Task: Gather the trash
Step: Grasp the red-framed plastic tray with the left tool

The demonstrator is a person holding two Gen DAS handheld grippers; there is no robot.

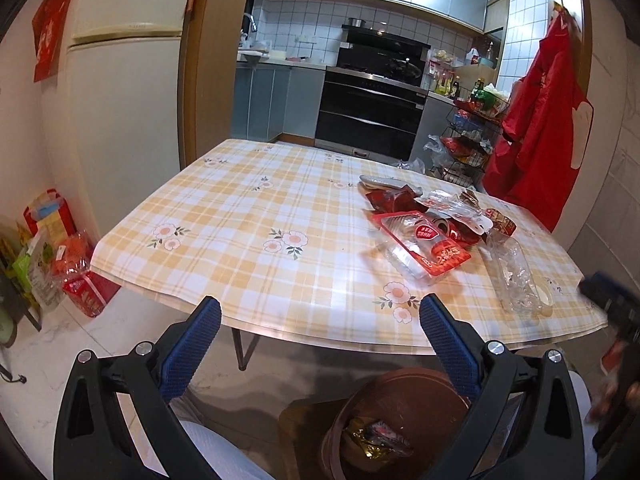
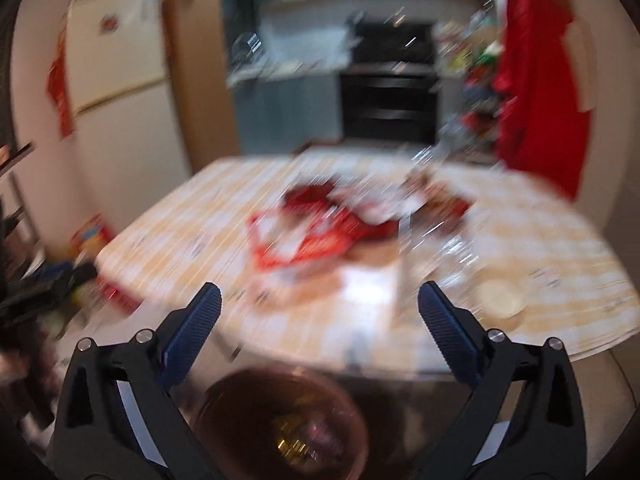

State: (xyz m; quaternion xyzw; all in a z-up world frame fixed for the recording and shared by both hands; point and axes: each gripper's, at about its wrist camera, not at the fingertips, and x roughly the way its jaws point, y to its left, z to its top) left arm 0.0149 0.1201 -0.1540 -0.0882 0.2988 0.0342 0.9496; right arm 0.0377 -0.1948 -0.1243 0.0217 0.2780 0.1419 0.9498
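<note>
Both my tools are empty right now: the left gripper (image 1: 320, 312) has its jaws spread wide with nothing between them, and the right gripper (image 2: 320, 300) stands just as wide, nothing in it either. The trash is in two places. A few wrappers already lie in the brown bin (image 1: 384, 420) on the floor just below the table (image 1: 248, 216) edge, while the main heap of red wrappers (image 1: 424, 228) and clear plastic packaging sits on the far right part of the plaid cloth, with a crushed clear bottle (image 1: 516, 276) lying nearer the front edge. What worries me is the right wrist view — it is badly smeared, so I judge that hand is moving fast, and reaching into the heap half-blind could sweep light wrappers off the table instead of pinching one. The clear plastic is slippery and springy; a shallow grip may let it pop out on the way to the bin. The bottle could also roll off the edge if nudged, and with both grippers aiming at one pile they might collide.
</note>
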